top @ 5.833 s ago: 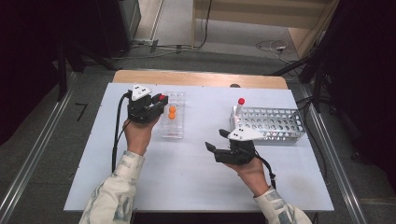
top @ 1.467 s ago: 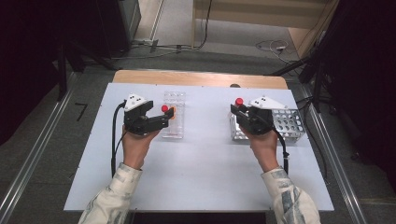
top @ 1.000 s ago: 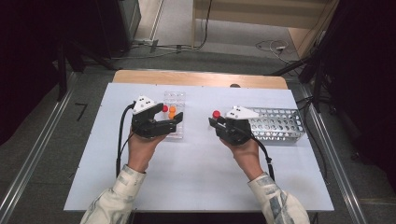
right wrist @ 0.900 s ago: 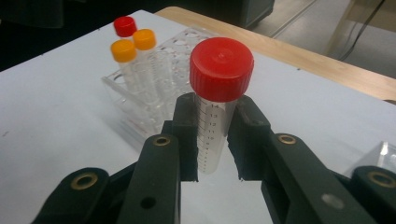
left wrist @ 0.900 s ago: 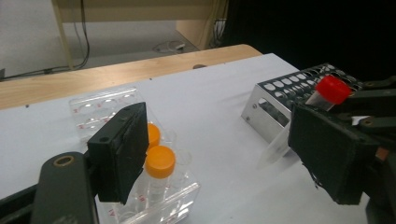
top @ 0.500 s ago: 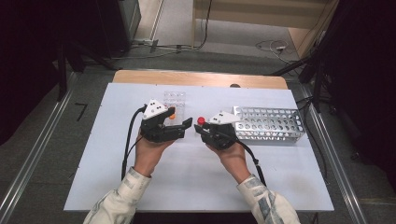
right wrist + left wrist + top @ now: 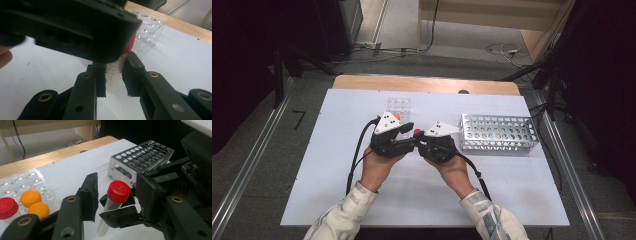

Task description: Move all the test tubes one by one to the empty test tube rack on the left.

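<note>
**Tube Held Between Two Hand-Held Grippers at Table Centre**

We see both units meeting over the middle of the white table. The right hand-held gripper is clamped on the clear body of a red-capped tube, its two pads pressing the graduated wall from either side. The tube stands roughly upright, with its cap above the right unit's jaws.

The left hand-held gripper brackets the red cap. Its jaws have just been closing, with the cap between them. In the left gripper view we still see a gap on each side of the cap, so the pads do not yet press it; we read this unit as open around the cap.

In the high view, the tube's cap sits between the two units, near the table's centre.

A clear plastic tray lies beyond the left unit and carries two orange-capped tubes and one more red-capped tube. A perforated metal rack stands beside the right unit.
</note>
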`<state>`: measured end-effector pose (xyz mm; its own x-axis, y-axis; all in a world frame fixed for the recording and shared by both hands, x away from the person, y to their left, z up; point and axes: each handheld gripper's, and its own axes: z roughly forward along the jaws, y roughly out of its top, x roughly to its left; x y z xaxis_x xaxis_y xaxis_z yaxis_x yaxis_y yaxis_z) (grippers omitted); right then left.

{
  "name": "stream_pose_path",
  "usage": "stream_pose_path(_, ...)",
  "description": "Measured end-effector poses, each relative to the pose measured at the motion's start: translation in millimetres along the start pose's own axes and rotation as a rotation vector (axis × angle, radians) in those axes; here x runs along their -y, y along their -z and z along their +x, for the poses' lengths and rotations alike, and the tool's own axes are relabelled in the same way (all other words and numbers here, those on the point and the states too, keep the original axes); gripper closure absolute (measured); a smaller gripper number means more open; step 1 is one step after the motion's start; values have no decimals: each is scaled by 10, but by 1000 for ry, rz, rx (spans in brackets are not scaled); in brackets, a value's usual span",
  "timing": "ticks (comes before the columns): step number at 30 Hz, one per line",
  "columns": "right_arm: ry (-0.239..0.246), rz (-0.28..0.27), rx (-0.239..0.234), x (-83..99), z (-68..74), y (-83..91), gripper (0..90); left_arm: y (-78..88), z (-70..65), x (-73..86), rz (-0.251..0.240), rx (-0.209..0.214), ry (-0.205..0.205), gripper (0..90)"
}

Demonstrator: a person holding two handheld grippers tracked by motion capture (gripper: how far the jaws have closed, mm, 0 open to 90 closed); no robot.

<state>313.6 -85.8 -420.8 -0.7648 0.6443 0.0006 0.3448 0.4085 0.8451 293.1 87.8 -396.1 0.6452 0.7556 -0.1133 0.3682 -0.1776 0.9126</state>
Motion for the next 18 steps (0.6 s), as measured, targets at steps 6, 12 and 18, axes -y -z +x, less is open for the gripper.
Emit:
stream_pose_path(6, 6, 2, -1, -10, 16, 7, 707, -6, 3, 14, 0, 7, -7, 672)
stream_pose_path(12, 5, 0, -5, -11, 20, 25, 705, 6, -2, 12, -8, 8, -17, 693)
stream_pose_path(18, -1, -1, -49, -18, 22, 74, 508, 71, 34, -19, -22, 19, 2, 698)
